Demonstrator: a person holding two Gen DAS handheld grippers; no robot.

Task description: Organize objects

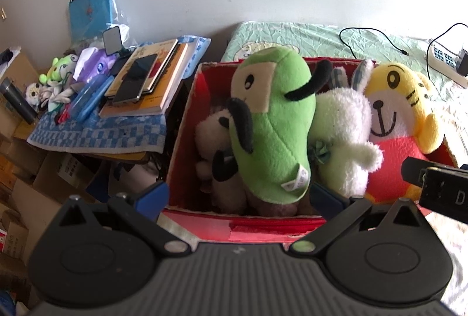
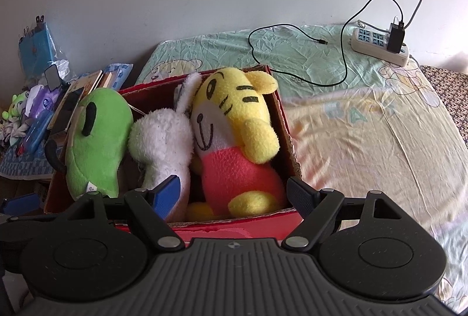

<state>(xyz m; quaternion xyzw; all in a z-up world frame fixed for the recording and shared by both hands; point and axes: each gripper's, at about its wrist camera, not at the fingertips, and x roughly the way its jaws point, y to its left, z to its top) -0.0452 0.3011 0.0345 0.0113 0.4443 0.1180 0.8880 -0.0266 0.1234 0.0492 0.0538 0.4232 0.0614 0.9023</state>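
A red cardboard box stands on the bed, packed with plush toys. A green plush leans at the left, a white bunny sits in the middle, and a yellow tiger in red fills the right. A black-and-white plush lies low under the green one. My left gripper hangs open over the box's near edge, nothing between its fingers. My right gripper is open too, its fingers either side of the tiger's feet without closing on them.
A side table with a blue checked cloth holds books, a phone, a blue case and small plush toys. Cardboard boxes crowd the floor at left. On the bed sheet lie a power strip and a black cable.
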